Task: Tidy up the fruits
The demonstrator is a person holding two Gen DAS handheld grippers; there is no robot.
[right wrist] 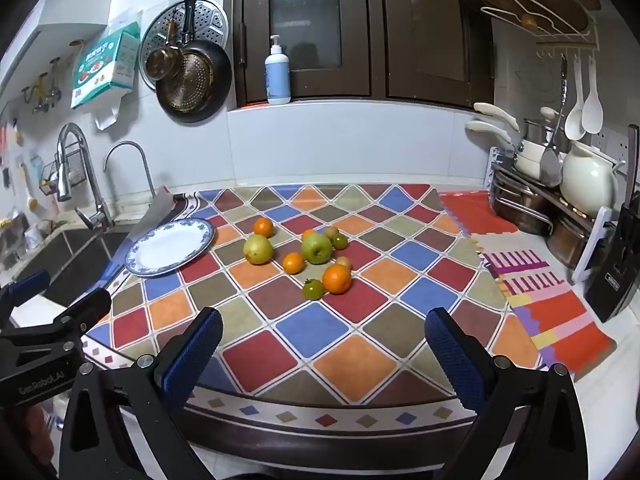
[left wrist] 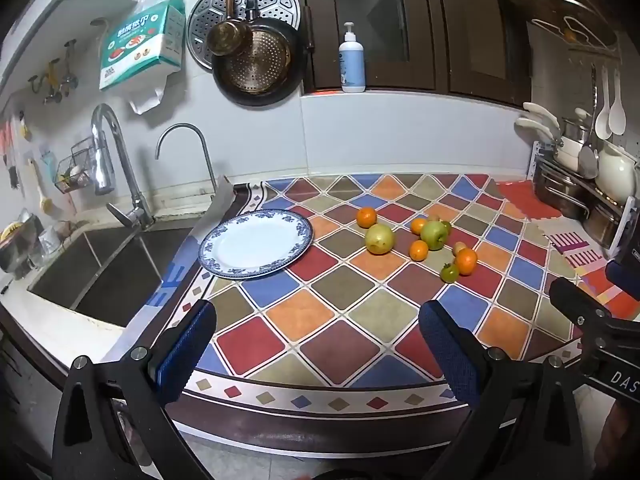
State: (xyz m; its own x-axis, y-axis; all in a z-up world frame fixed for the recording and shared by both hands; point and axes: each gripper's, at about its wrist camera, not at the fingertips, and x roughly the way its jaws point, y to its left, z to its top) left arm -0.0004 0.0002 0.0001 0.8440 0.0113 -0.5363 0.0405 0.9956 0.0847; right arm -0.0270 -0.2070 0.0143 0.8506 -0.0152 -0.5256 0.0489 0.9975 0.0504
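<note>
Several fruits lie loose on the chequered counter: a yellow-green apple (left wrist: 379,239) (right wrist: 258,249), a green apple (left wrist: 434,235) (right wrist: 317,248), several oranges, one nearest (left wrist: 466,261) (right wrist: 337,278), and a small green tomato (left wrist: 449,273) (right wrist: 313,289). An empty blue-rimmed white plate (left wrist: 256,244) (right wrist: 170,246) sits to their left by the sink. My left gripper (left wrist: 316,336) and right gripper (right wrist: 324,338) are both open and empty, held at the counter's front edge, well short of the fruit.
A steel sink (left wrist: 108,268) with taps lies left of the plate. A dish rack with pots and a white jug (right wrist: 586,184) stands at the right, with a striped mat (right wrist: 540,292) in front. Pans hang on the back wall; a soap bottle (left wrist: 352,60) stands on the ledge.
</note>
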